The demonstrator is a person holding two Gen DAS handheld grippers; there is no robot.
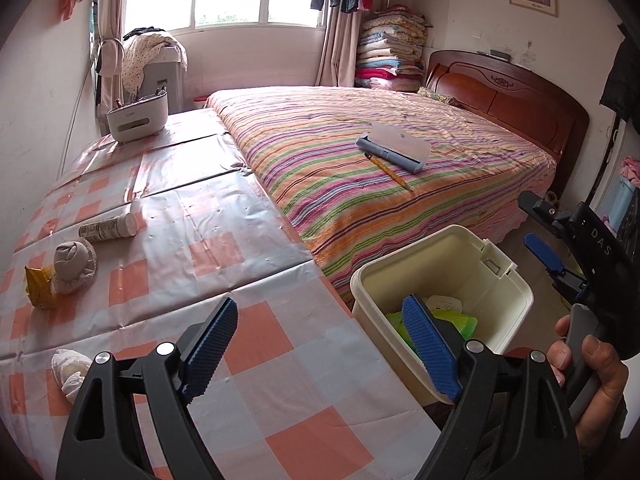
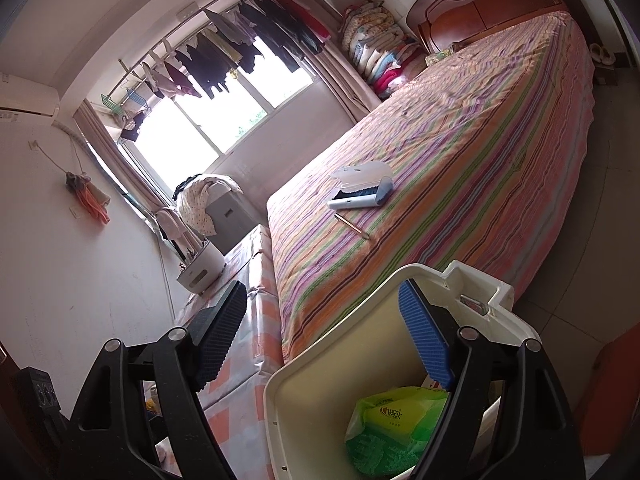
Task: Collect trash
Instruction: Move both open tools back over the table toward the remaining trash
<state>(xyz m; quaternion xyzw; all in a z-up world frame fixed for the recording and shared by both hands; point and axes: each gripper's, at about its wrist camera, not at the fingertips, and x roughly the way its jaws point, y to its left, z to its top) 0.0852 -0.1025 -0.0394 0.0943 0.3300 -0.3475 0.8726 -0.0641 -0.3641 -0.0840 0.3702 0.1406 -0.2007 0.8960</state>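
A cream bin [image 1: 496,280] stands between the checkered surface [image 1: 248,240] and the striped bed [image 1: 360,160], with a green wrapper [image 2: 396,420] inside. Left gripper [image 1: 320,352] and right gripper [image 2: 324,336] hover with jaws wide and empty. Crumpled tissue [image 1: 70,368] lies on the surface.

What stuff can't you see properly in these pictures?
- Bin, left wrist view: its bottom is hidden by the gripper finger.
- Green packet, right wrist view: partly covered by the gripper's frame; small print unreadable.
- White crumpled thing, left wrist view: partly behind the gripper.
- Bottle label: too small to read.
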